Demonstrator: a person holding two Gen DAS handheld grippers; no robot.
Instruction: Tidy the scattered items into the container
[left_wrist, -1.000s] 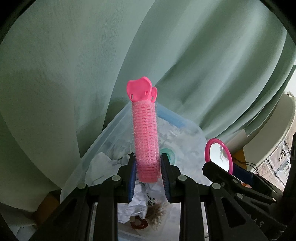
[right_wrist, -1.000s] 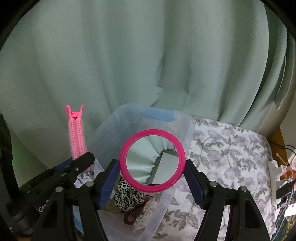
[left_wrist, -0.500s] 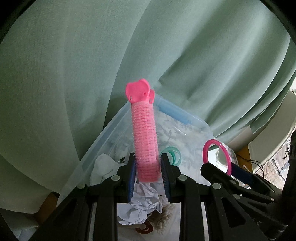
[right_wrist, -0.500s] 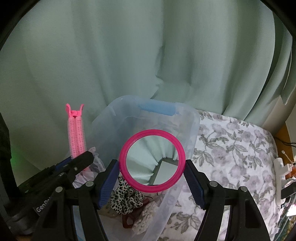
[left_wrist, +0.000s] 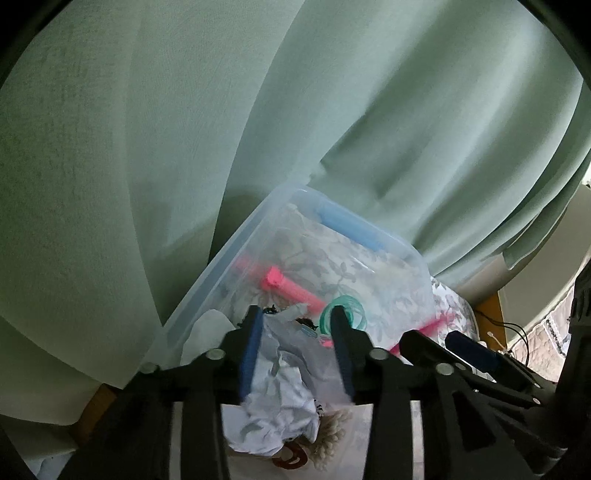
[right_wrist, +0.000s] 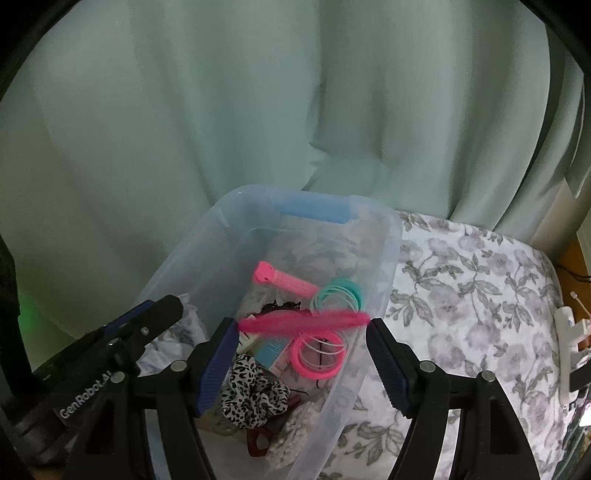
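A clear plastic bin (right_wrist: 388, 236) with a blue handle stands on a floral bedspread. The pink hair roller (right_wrist: 286, 281) lies inside it, also in the left wrist view (left_wrist: 291, 290). My left gripper (left_wrist: 297, 332) is open and empty above the bin (left_wrist: 236, 254). My right gripper (right_wrist: 301, 334) is open; the pink round mirror (right_wrist: 303, 320) is blurred, edge-on, between its jaws, falling over the bin. The bin also holds teal rings (right_wrist: 338, 295), pink rings (right_wrist: 319, 354), a leopard scrunchie (right_wrist: 255, 395) and crumpled white paper (left_wrist: 280, 398).
A pale green curtain (right_wrist: 295, 110) hangs close behind the bin. The floral bedspread (right_wrist: 472, 288) stretches to the right. A white power strip (right_wrist: 570, 339) with cables lies at the far right edge.
My left gripper opened and the pink roller dropped into the bin. My right gripper opened and the mirror tipped flat, falling from between the jaws.
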